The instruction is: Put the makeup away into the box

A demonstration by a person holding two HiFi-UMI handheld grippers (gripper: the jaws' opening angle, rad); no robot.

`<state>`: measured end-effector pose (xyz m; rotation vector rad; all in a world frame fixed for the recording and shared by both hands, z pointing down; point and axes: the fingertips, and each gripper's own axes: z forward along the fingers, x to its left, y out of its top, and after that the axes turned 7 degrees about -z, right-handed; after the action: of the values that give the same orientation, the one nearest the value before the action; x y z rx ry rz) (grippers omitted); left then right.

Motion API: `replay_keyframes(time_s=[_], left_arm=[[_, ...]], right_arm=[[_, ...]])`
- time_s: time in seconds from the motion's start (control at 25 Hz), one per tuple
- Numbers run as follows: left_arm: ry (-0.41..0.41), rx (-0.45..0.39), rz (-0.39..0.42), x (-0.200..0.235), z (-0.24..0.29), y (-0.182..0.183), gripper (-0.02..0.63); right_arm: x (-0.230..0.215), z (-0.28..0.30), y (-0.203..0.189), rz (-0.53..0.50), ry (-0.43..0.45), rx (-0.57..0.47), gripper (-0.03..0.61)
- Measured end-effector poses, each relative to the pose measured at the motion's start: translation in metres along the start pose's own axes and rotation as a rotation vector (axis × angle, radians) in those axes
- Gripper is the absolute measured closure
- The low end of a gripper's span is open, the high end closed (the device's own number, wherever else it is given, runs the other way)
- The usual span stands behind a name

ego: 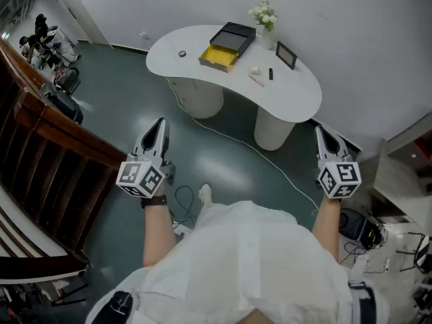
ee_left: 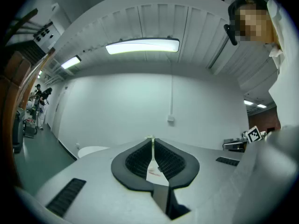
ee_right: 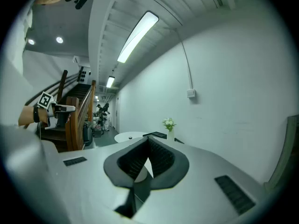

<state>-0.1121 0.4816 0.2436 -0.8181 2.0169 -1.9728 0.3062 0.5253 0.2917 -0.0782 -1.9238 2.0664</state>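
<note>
A white curved table stands ahead across the green floor. On it lies an open box with a black lid and yellow inside. Near the box are a small round item, a small white item, a pink stick and a black tube. My left gripper and right gripper are held level, well short of the table, both shut and empty. In the left gripper view the left gripper shows only a thin slit. In the right gripper view the right gripper points at the table.
A vase of white flowers and a dark framed panel stand at the table's back by the wall. A wooden stair railing runs along the left. A white cable crosses the floor. Equipment and cables lie at the right.
</note>
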Motion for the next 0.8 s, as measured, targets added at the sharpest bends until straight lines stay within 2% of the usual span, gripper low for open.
replay_keyframes(time_s=[0.52, 0.8], left_arm=[[-0.007, 0.019, 0.008, -0.006, 0.004, -0.001, 0.584], [0.014, 0.030, 0.005, 0.002, -0.006, -0.005, 0.584]], right_arm=[[-0.002, 0.003, -0.001, -0.007, 0.008, 0.009, 0.569], [0.001, 0.002, 0.003, -0.015, 0.022, -0.027, 0.569]])
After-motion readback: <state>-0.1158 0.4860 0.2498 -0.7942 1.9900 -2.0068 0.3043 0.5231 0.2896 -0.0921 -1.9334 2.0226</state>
